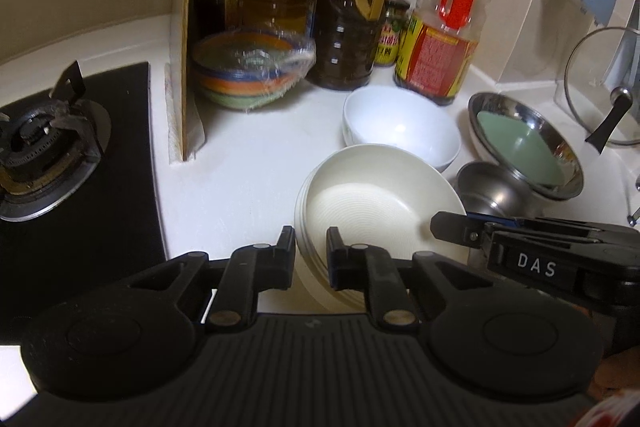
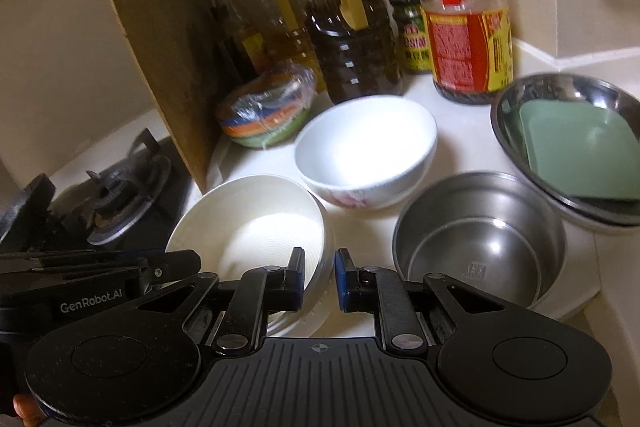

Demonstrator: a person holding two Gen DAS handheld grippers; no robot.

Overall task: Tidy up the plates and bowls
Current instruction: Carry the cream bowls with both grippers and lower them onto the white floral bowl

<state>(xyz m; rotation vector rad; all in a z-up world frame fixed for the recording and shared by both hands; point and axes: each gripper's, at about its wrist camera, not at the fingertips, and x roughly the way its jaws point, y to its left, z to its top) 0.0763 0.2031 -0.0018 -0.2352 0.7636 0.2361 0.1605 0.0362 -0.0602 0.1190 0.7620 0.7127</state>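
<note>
On the desk (image 2: 256, 163), just in front of the white bowl (image 2: 366, 151): stack of ribbed cream bowls (image 2: 256, 227), mouth up, tilted, round, no long axis. Near-left rim clamped in left claw (image 1: 311, 251); near-right rim clamped in right claw (image 2: 319, 279). Both equally near. Steel pot (image 2: 480, 239) just right.

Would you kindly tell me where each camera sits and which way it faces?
Left wrist: on the left gripper, angled down at the counter; its jaws clamp the ribbed cream bowls' near-left rim; the right gripper enters from the right.
Right wrist: on the right gripper, angled down likewise; its jaws clamp the stack's right rim; the left gripper shows at left.
Shared: white porcelain bowl.
</note>
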